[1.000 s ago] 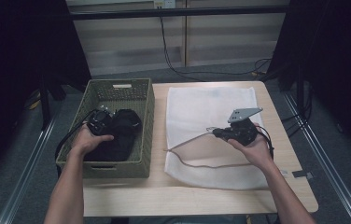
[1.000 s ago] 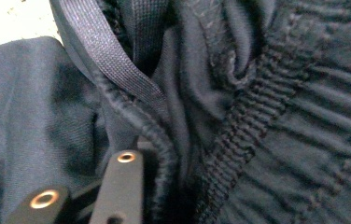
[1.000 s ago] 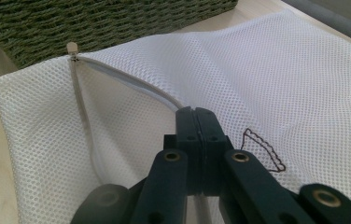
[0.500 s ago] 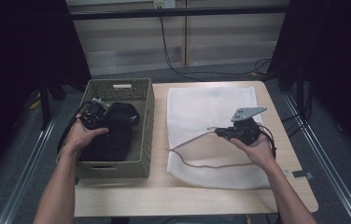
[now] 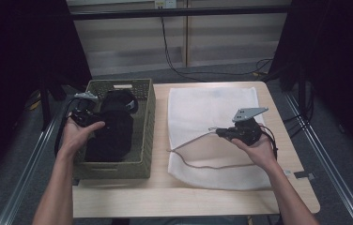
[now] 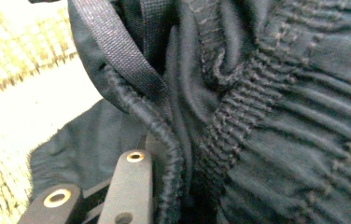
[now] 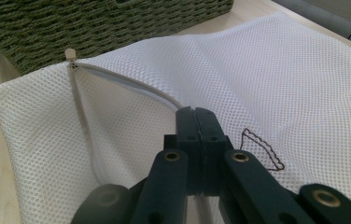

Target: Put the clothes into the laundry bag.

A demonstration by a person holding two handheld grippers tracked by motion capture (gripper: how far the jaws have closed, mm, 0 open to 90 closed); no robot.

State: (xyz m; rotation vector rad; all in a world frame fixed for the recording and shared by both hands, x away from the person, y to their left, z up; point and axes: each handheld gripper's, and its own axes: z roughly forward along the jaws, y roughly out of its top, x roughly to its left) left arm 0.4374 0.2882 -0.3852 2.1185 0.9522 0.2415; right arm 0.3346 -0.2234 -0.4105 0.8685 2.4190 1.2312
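A wooden counter (image 5: 188,197) carries a green woven basket (image 5: 144,136) and, beside it, a flat white mesh bag (image 5: 203,108). A dark garment (image 5: 113,133) lies in the basket, just ahead of the left gripper (image 5: 84,112); in the left gripper view its elastic waistband (image 6: 276,93) and a corded hem (image 6: 159,135) lie right against the fingers (image 6: 131,186), but whether they pinch cloth cannot be told. The right gripper (image 5: 221,132) has its fingers (image 7: 196,140) pressed together on the bag's zipper edge (image 7: 131,86), holding the mouth raised off the counter. To do this step well, the left fingers should take a firm bite of the waistband and lift the garment clear of the basket wall, while the right keeps the opening wide and steady, facing the basket. The high view gives the layout: basket beyond the left fingers, bag under the right. The right gripper view adds the zipper pull (image 7: 71,55) at the far corner near the basket, and a small dark thread loop (image 7: 260,147) just beside the fingers.
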